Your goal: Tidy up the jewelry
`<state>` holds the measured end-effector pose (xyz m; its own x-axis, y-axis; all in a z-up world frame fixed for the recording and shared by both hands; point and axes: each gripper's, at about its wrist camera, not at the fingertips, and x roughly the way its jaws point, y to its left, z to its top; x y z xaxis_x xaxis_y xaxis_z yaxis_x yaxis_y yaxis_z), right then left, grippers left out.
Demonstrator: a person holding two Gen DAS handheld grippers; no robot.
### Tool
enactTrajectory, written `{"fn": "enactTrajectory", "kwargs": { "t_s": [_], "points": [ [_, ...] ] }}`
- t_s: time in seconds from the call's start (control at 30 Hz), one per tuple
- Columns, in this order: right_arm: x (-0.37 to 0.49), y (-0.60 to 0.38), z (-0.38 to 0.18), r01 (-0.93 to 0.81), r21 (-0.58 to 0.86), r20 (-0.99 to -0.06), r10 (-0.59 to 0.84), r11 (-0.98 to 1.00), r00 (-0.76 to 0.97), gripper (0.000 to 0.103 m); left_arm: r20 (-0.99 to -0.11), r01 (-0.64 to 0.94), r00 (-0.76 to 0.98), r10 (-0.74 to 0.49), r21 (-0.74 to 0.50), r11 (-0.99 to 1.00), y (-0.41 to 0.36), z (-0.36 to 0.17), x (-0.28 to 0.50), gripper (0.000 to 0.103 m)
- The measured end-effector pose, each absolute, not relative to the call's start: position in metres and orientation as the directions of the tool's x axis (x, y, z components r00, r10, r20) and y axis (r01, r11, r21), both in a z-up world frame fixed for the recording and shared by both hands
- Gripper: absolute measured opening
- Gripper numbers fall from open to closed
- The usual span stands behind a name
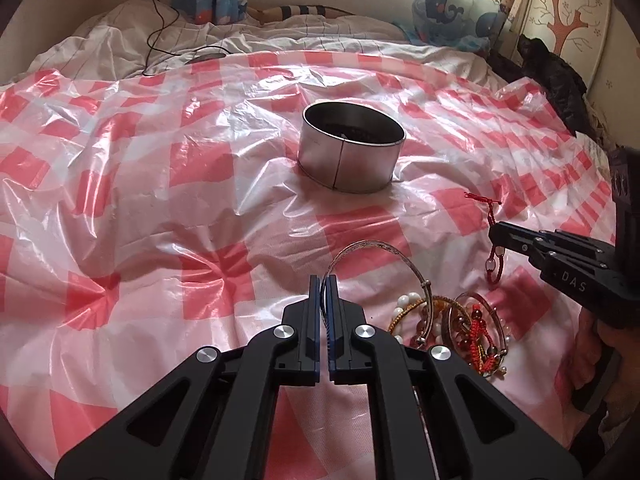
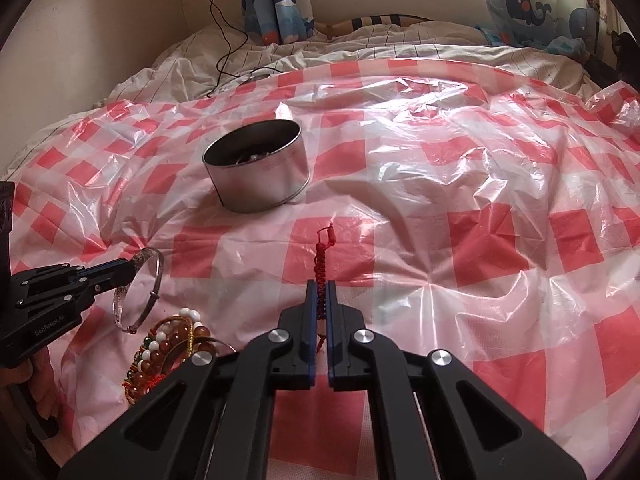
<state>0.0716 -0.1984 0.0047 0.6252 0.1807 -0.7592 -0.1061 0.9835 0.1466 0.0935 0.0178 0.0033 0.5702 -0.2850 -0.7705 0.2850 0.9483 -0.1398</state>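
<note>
Two bracelets gripped at once, lift-and-drop step judged in hand.

Left gripper [image 1: 324,292] is clamped on the rim of the silver bangle [image 1: 360,264], which is tilted up off the checked sheet [image 1: 160,200]. Right gripper [image 2: 319,296] is closed on the red cord [image 2: 322,258], whose end is draped forward on the sheet. Remaining beads [image 2: 172,344] are piled just beside the bangle. Tin [image 1: 352,152] is set well apart, farther up the bed, with something dark already inside. Next, both pieces are to be carried over the tin rim and released; a cord snag is likely.
</note>
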Motion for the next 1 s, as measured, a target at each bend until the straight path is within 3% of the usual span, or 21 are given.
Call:
{"fn": "enactTrajectory", "kwargs": {
  "t_s": [0.33,1.0],
  "points": [
    [0.071,-0.196,0.012,-0.121,0.160,-0.737,0.200,0.980,0.646,0.004,-0.786,0.293,0.557,-0.267,-0.114,0.949,0.011,-0.002,0.095,0.002],
    [0.113,-0.186,0.063,-0.237,0.249,-0.602,0.342,0.939,0.722,0.004,-0.682,0.313,0.669,-0.296,-0.102,0.944,-0.004,0.063,0.150,0.002]
  ]
}}
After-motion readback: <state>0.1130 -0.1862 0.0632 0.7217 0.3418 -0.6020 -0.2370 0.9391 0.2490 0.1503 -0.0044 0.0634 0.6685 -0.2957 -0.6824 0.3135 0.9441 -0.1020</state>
